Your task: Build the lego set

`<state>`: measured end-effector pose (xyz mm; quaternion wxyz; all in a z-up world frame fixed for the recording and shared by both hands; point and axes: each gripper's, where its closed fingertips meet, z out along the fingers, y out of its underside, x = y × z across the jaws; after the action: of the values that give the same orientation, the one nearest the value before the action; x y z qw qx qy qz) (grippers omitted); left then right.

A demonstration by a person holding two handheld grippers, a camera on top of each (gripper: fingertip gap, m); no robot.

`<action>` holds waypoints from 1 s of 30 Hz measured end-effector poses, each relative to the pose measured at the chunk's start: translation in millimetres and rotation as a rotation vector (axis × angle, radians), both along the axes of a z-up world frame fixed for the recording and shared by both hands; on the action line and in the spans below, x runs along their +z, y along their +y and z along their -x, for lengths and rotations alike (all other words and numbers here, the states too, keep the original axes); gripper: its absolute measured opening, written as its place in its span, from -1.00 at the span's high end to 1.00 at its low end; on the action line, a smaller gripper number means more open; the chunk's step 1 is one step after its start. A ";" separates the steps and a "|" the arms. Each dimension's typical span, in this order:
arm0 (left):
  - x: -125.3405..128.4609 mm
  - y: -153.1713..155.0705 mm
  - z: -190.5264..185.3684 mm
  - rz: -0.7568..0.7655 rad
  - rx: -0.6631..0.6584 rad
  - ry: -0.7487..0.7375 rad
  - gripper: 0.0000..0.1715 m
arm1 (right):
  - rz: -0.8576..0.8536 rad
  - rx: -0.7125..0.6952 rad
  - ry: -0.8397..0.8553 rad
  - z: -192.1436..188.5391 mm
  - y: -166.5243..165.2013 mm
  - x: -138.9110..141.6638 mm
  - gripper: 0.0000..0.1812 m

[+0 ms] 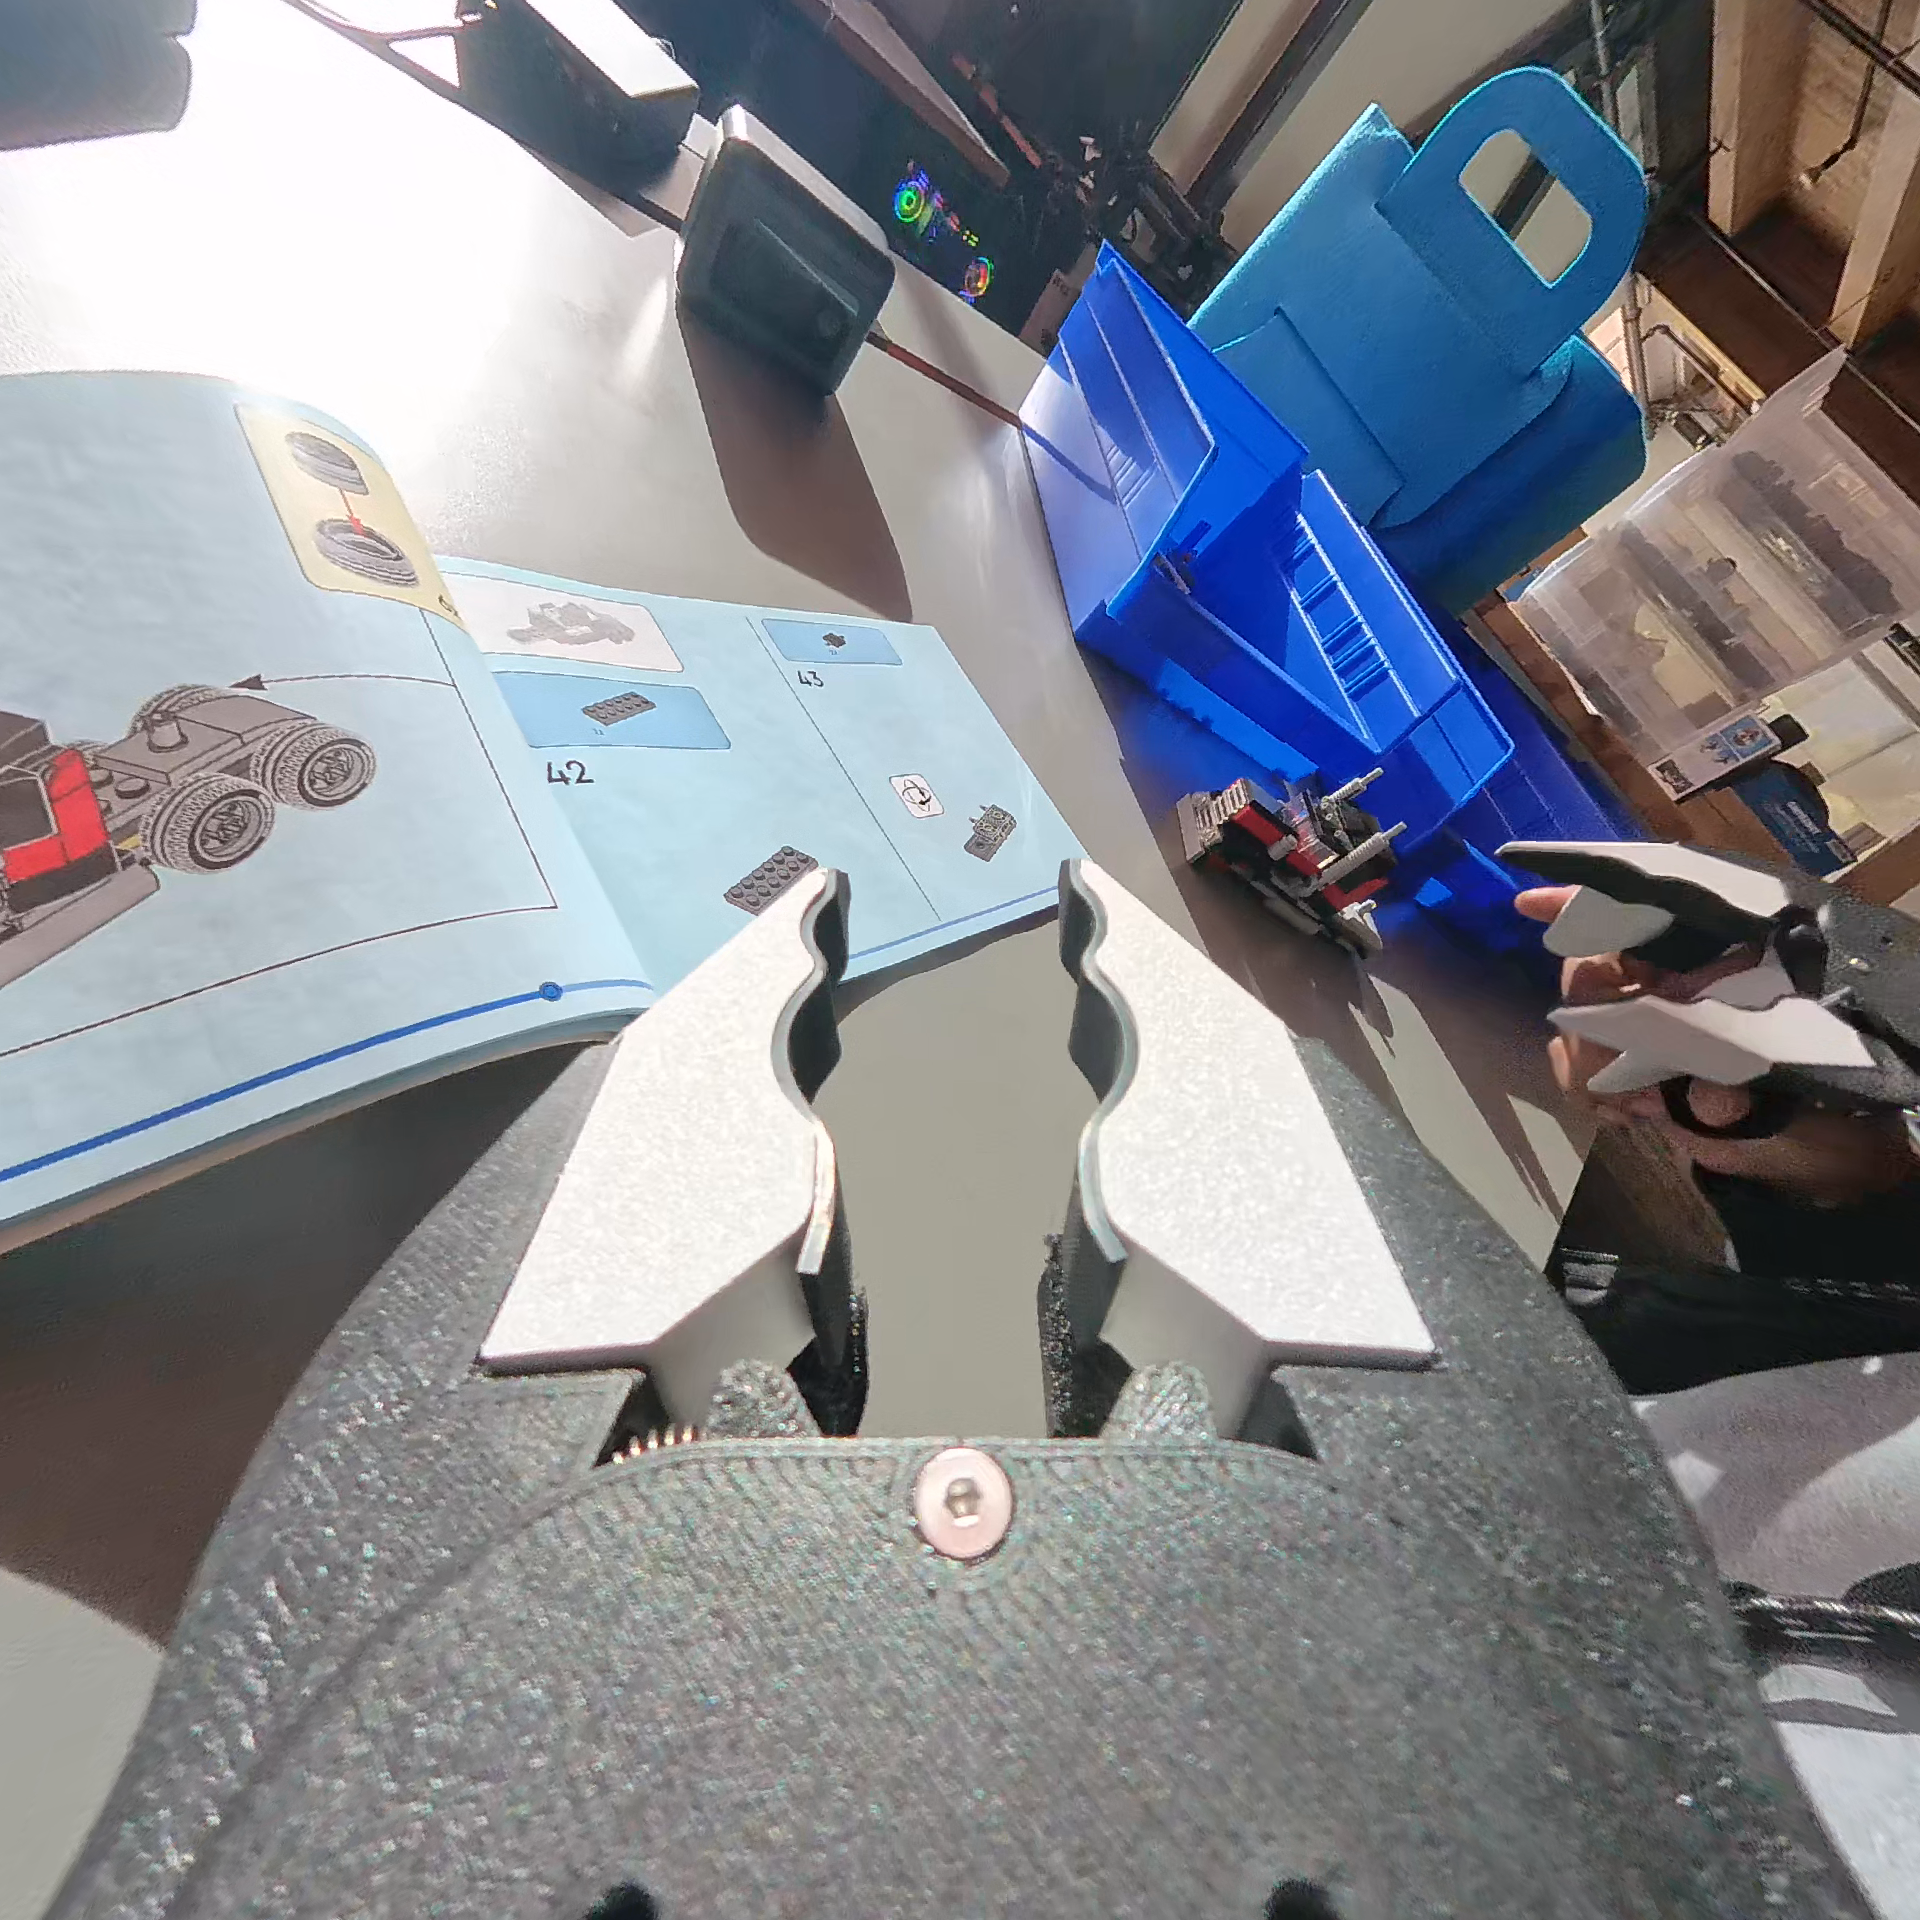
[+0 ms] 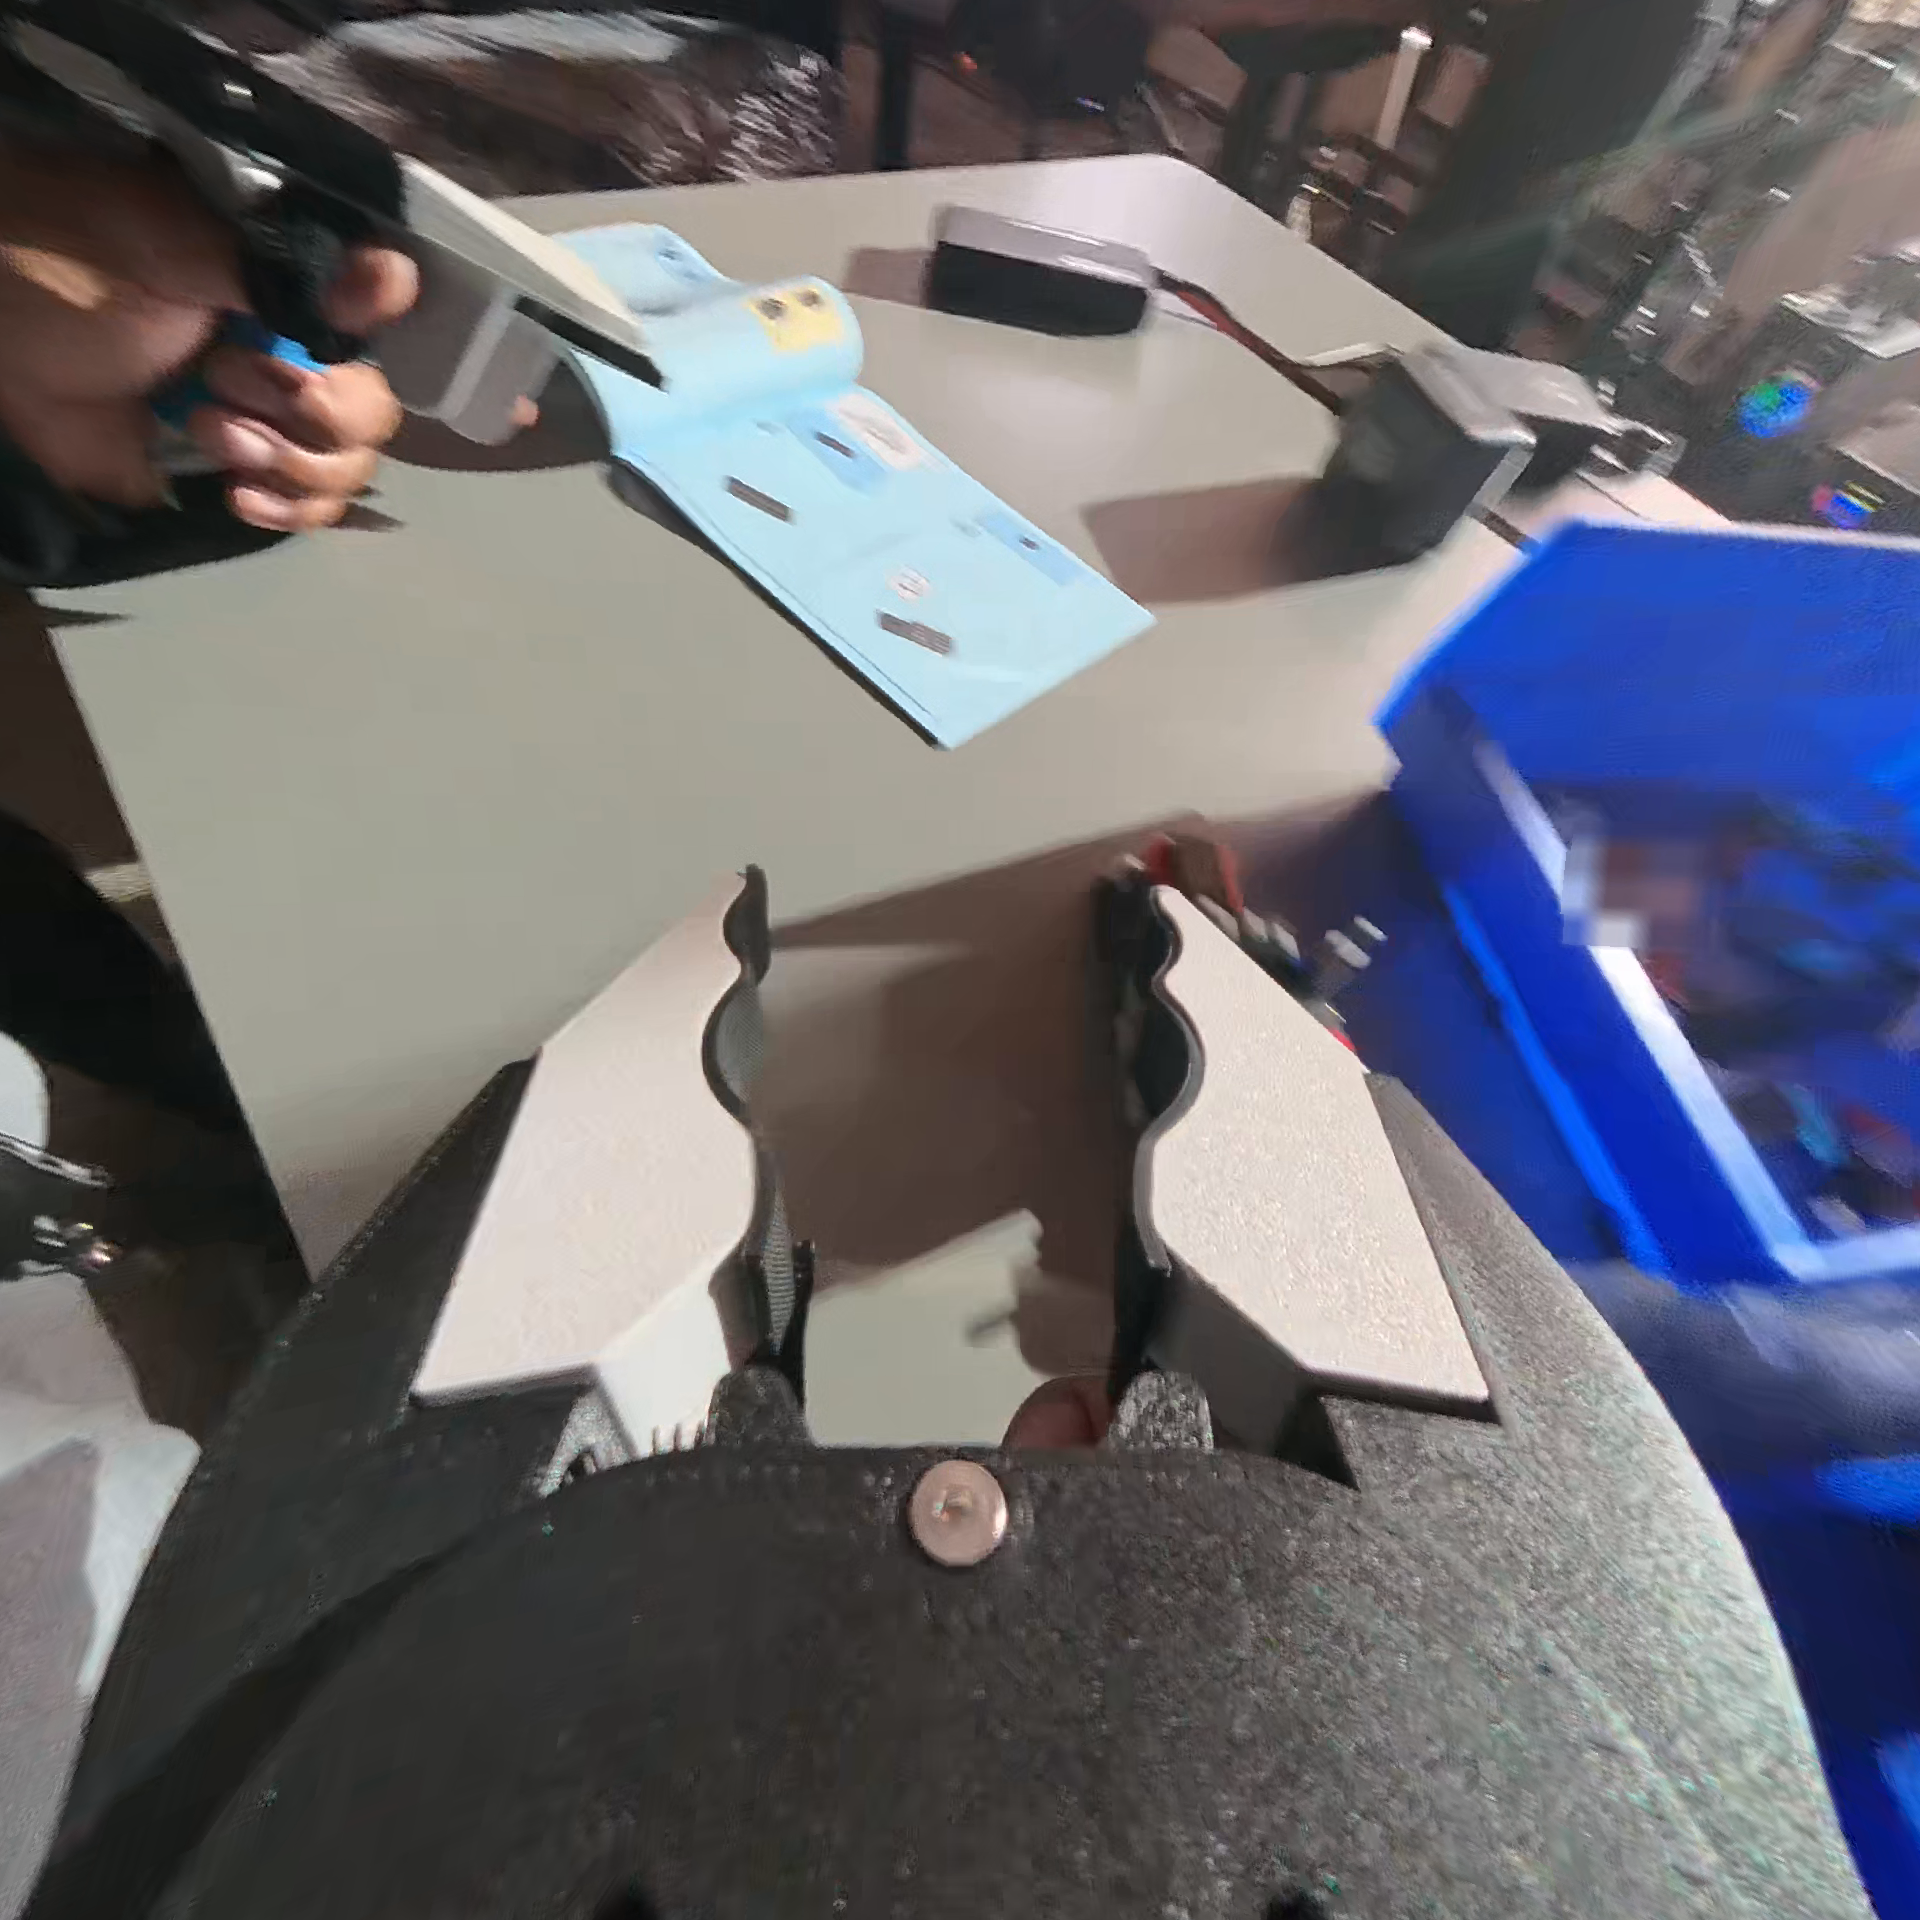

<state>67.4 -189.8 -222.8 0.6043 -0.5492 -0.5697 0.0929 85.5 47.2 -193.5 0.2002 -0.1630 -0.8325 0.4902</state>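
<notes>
You are working on a grey table [image 2: 436, 748] with the open instruction booklet [image 1: 312, 831] spread on your left side, and it is worth letting that booklet set the pace, since its pages show the parts you need next. To your right stands the blue parts bin [image 2: 1662, 935], its contents too blurred in the right wrist view to make out piece by piece, so slow that hand before you choose anything from it. The half-built lego truck [image 1: 1283, 852], red and dark with bare axles sticking out, lies on the table just beside the bin's near wall, apart from both tools. Your left gripper [image 1: 951, 883] hangs over the booklet's near edge with its jaws moderately apart and nothing between them. Your right gripper [image 2: 925, 894] is spread about as wide, also empty, aimed at the table between booklet and bin, with the truck just past its right fingertip. I would judge the step in hand to be fetching the next part, so keep the right tongs spread until they straddle one piece alone, and bring the left one across to steady the truck before pressing anything onto it, because those thin axles look easy to knock askew.
</notes>
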 end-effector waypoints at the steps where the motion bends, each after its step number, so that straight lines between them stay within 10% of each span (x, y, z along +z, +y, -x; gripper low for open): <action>1: -0.1 0.3 -0.1 0.000 -0.002 -0.001 0.52 | -0.006 -0.043 -0.001 5.2 16.2 2.6 0.20; 8: -0.1 1.0 -0.4 -0.003 -0.007 0.000 0.52 | -0.109 -0.183 -0.127 33.5 73.2 -34.1 0.17; 30: 1.1 4.3 -4.4 -0.020 -0.026 0.003 0.52 | -0.181 -0.129 -0.178 59.8 43.2 -68.1 0.17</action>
<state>71.8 -185.5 -221.7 0.6116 -0.5506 -0.5625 0.0801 25.7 90.4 -261.5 0.1705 -0.2405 -0.8756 0.3826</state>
